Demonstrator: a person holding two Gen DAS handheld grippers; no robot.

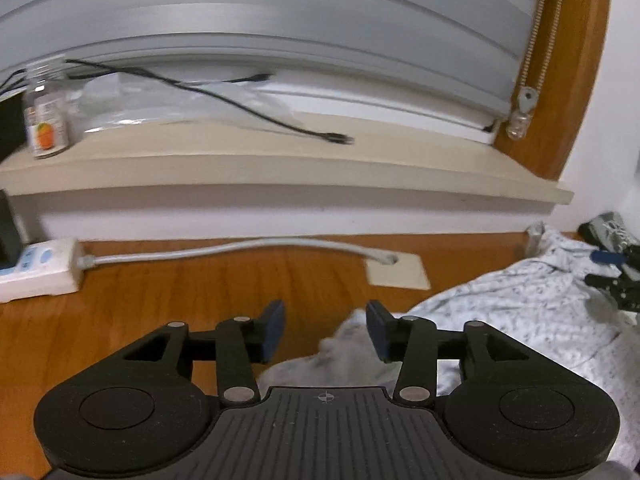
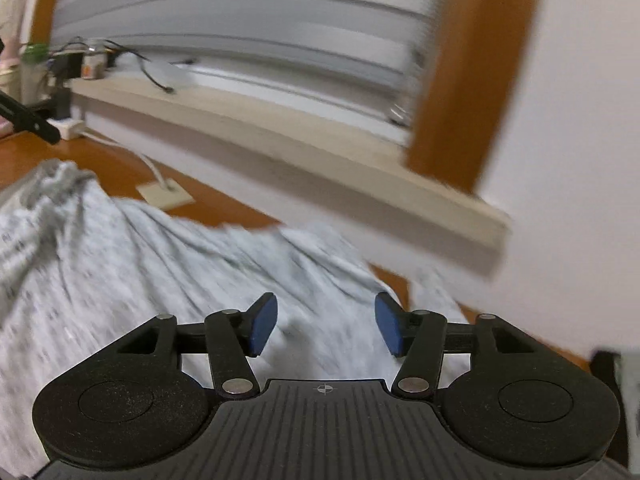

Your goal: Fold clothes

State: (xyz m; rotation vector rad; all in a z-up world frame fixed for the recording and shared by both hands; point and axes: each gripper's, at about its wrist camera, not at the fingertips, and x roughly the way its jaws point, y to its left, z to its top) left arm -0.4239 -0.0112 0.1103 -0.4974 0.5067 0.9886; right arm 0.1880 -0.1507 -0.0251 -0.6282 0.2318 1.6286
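Observation:
A light grey garment with a fine dark print lies crumpled on the wooden floor. In the left wrist view my left gripper is open, and a plain grey corner of the garment lies just below and between its blue pads without being pressed. My right gripper shows at the far right edge over the cloth. In the blurred right wrist view my right gripper is open above the garment, with nothing pinched between its pads. A black part of my left gripper shows at the left edge.
A low window sill runs along the wall ahead, with a bottle and a black cable on it. A white power strip and its grey cord lead to a floor outlet plate. A wooden frame stands at right.

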